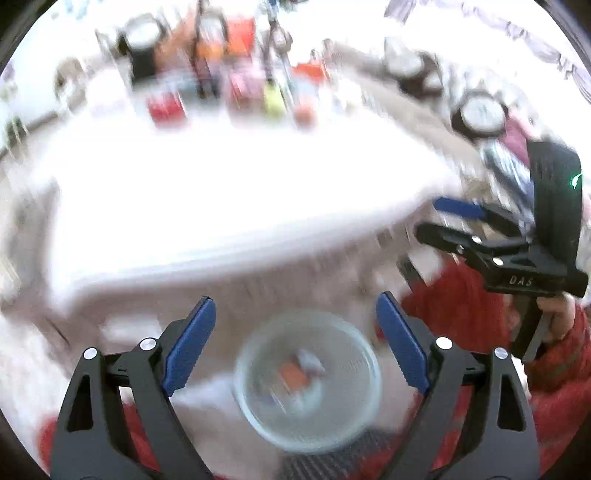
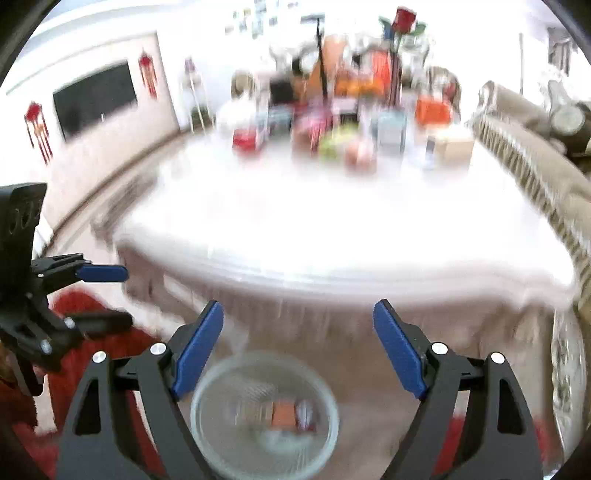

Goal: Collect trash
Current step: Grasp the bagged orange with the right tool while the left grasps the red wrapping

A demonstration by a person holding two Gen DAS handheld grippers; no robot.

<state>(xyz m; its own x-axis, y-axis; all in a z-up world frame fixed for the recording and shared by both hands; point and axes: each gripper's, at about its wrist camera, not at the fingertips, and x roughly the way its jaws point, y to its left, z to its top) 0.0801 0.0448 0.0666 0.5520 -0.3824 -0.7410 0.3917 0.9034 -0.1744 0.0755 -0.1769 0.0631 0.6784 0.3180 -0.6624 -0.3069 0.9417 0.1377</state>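
Both views were badly smeared by motion, so only the coarse layout could be read.

The left tool (image 1: 295, 343) was spread wide, its blue-padded fingers (image 1: 190, 343) holding nothing. The right tool (image 2: 297, 349) was likewise released and empty. From the left wrist view the right tool (image 1: 458, 221) showed side-on at the right, gripped by a hand (image 1: 557, 314) in a red knitted sleeve (image 1: 554, 369); from the right wrist view the left tool (image 2: 96, 291) showed at the far left. The two were held level and apart, both aimed toward the near edge of the large white-clothed desk (image 2: 332, 229).

Below each tool, off the desk and in front of its near edge, lay a round clear ribbed container (image 1: 308, 380), seen also from the right (image 2: 264, 415). An orange scrap (image 1: 293, 374) and some paler bits lay inside it, so it probably served as the bin for the trash, kept low and close where either tool could drop into it. What it rested on could not be told.

The near part of the desk was washed out to white; any loose trash there could not be made out. At the far edge stood a blurred cluster of coloured boxes and packets (image 2: 332, 129), with a red rose (image 2: 404, 16) above them. The open fingers suggested both tools were ready to reach for a piece, with no pick begun.
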